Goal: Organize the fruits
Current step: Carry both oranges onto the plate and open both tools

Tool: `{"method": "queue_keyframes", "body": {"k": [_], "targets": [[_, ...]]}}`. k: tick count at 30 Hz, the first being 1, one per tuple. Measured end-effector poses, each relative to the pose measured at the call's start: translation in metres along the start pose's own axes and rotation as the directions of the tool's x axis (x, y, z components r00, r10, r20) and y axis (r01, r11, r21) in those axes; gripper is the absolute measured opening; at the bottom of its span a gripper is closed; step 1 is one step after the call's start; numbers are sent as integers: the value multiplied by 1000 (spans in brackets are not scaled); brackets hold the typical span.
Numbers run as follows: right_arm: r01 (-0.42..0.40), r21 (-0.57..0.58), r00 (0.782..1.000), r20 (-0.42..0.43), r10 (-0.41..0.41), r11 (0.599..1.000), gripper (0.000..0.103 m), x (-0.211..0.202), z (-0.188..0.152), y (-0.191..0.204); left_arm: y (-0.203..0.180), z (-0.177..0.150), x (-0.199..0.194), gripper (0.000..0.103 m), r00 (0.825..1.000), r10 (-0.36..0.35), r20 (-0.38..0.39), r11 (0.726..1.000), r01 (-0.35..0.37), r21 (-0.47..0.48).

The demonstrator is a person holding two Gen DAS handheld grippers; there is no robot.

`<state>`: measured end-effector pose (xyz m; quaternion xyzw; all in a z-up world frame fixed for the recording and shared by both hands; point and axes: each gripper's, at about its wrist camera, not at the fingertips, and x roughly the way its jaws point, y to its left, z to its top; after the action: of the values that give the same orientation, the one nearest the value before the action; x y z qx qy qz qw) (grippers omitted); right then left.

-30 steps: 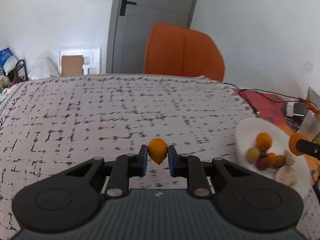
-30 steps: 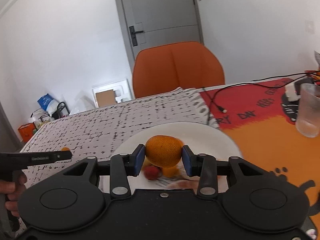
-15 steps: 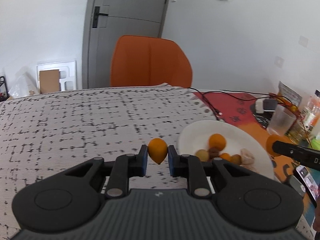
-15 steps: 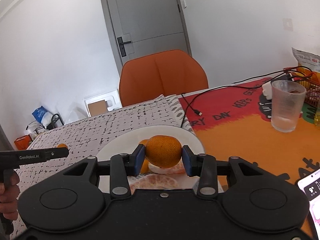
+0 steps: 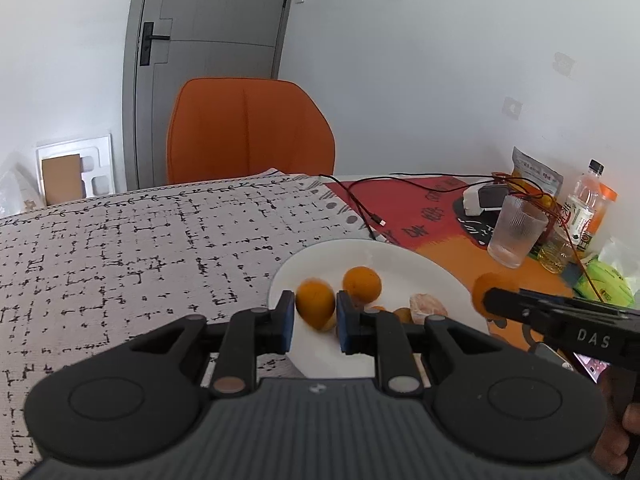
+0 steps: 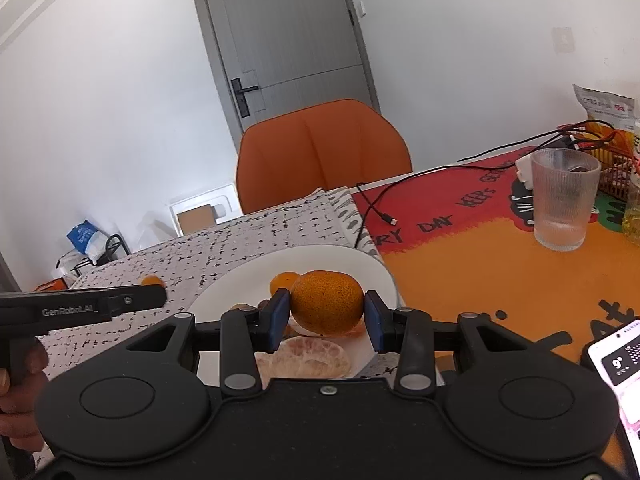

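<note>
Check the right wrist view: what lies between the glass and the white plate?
Only bare orange mat lies between the glass and the white plate; the black cable runs farther back. The right wrist view shows this.

An orange chair point(image 5: 250, 130) stands behind the table point(image 5: 120, 240), before a grey door point(image 5: 212, 40) and white walls point(image 5: 440, 60).

"DAS" on right gripper point(image 5: 592, 338); "GenRobot.AI" on left gripper point(image 6: 72, 311); "DAY", "KEEPS" on red-orange mat point(image 6: 460, 216).
</note>
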<state>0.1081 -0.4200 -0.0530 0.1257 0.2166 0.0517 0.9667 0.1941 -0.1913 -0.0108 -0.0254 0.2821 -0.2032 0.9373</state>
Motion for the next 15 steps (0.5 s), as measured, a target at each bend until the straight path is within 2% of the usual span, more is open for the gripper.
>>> {"method": "queue_keyframes", "body": {"k": [3,11,15], "targets": [[-14,-3,1000,-3,14,1000,38,3,-1,3,-1,1,0,36,1000,17,-13,1000,-17,9],[-44,-6,999,-20,44,999,38,11,-5,11,23,-2,-10,42,996,90,-13,996,-90,-27],[-61,-13,998,-28,61,998,38,15,-6,20,33,-4,-17,51,994,109,-6,993,-109,-36]]}}
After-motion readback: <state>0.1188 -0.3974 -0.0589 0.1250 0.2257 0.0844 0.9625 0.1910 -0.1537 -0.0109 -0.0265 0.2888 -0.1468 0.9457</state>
